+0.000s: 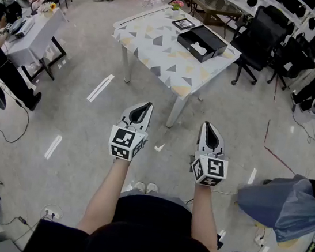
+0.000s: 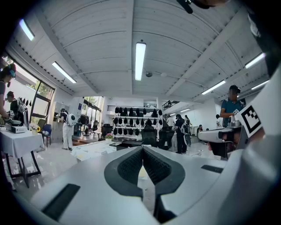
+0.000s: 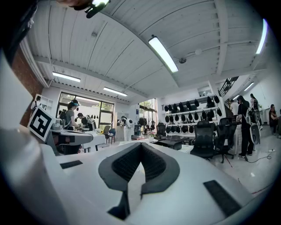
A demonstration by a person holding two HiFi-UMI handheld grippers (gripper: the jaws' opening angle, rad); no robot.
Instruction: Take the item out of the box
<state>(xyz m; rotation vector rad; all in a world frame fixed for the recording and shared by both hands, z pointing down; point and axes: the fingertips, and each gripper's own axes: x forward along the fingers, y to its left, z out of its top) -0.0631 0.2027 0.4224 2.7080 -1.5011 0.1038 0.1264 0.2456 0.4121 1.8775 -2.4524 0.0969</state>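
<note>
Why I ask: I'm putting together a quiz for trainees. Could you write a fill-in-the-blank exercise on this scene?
1. The black box stands open on the ____.
2. The left gripper and the right gripper both have their jaws ____.
3. The item lying inside the black box is ____ in colour.

Missing words: table; shut; white.

I've got L forearm (image 1: 106, 194) & R forearm (image 1: 203, 216) out fwd, side by side. L gripper (image 1: 147, 105) jaws together, empty. R gripper (image 1: 206, 125) same. Both point far.
</note>
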